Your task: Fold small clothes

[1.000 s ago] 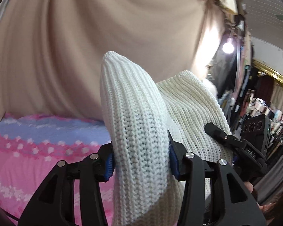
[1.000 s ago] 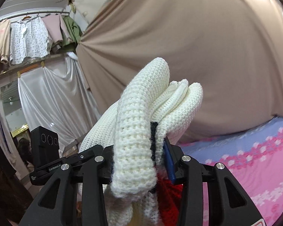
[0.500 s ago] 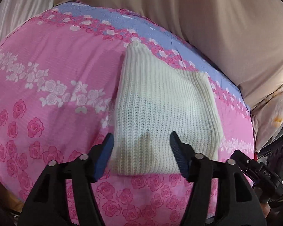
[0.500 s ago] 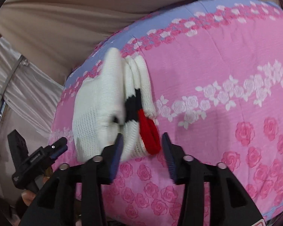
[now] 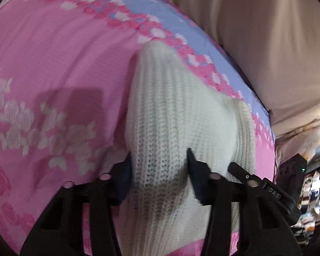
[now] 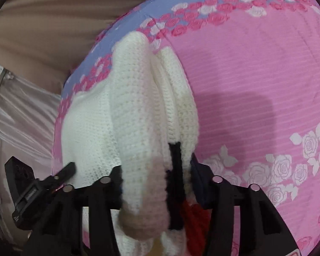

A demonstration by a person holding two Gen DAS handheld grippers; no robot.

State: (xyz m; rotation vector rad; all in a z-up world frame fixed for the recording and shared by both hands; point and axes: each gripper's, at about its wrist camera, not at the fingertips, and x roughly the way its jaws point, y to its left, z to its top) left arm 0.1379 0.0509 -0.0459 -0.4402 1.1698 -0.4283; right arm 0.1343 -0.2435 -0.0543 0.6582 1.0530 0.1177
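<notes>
A folded white knit sweater with black and red stripes lies on the pink rose bedsheet. My left gripper is shut on the sweater's near left edge. My right gripper is shut on the sweater's near right edge, where several folded layers bunch up. The other gripper shows at the edge of each view: right one, left one.
The bedsheet has a blue band with roses along its far edge. A beige curtain hangs behind the bed. A grey drape and a cluttered shop area lie beyond the bed's side.
A second ago both grippers held the sweater up in the air. Half a second ago the sweater lay on the bed with both grippers open around it. Now both are shut on it again.
</notes>
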